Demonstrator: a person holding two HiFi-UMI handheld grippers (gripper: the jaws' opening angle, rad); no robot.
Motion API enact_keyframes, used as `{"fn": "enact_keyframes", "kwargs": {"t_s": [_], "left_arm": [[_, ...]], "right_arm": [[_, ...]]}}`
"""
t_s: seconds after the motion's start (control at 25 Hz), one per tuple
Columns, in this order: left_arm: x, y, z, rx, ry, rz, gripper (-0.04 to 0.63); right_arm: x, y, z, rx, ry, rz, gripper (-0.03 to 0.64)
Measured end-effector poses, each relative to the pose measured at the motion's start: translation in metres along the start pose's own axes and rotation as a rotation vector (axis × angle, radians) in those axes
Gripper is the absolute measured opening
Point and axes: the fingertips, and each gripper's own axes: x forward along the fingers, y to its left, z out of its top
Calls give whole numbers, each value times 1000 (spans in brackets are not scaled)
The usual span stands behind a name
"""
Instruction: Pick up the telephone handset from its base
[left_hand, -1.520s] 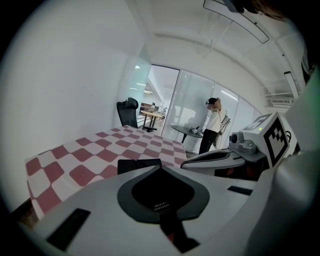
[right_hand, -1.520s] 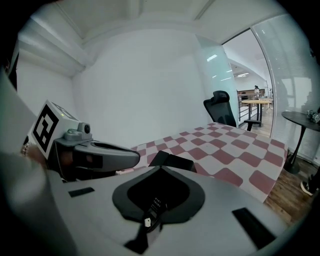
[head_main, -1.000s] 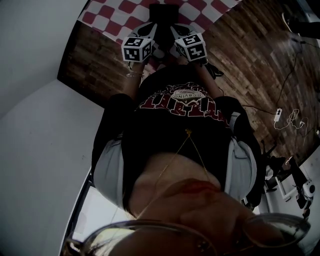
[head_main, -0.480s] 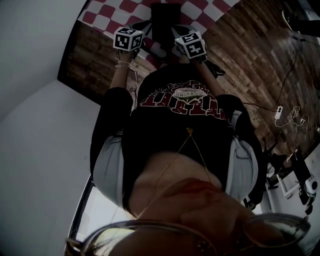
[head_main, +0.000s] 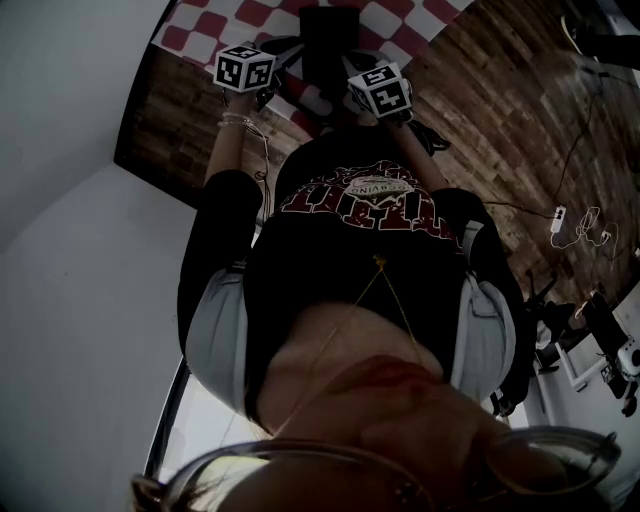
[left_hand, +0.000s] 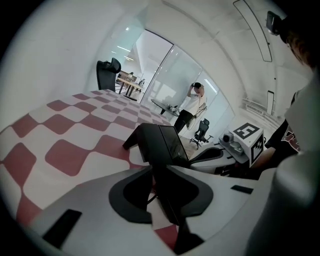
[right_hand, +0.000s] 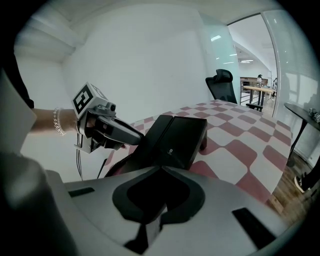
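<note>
left tool (left_hand: 157, 168) narrowly parted at telephone (left_hand: 161, 142) | right tool (right_hand: 160, 169) closed, empty | (checkered cloth (left_hand: 65, 156) underneath)

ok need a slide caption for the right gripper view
Left gripper beside the black telephone on a checkered tablecloth; right gripper shut nearby.

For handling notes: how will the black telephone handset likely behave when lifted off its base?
The black telephone handset looks rigid and smooth, so it may slip. Its coiled black cord will probably stretch and tug back. The black base might shift on the red-and-white checkered cloth.
</note>
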Motion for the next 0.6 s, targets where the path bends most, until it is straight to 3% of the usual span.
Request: {"fn": "enact_keyframes", "kwargs": {"t_s": [0.6], "left_arm": [[9, 0, -3, -21, 54, -122, 101]], "right_arm": [[-1, 6, -3, -21, 2, -4, 17]]}}
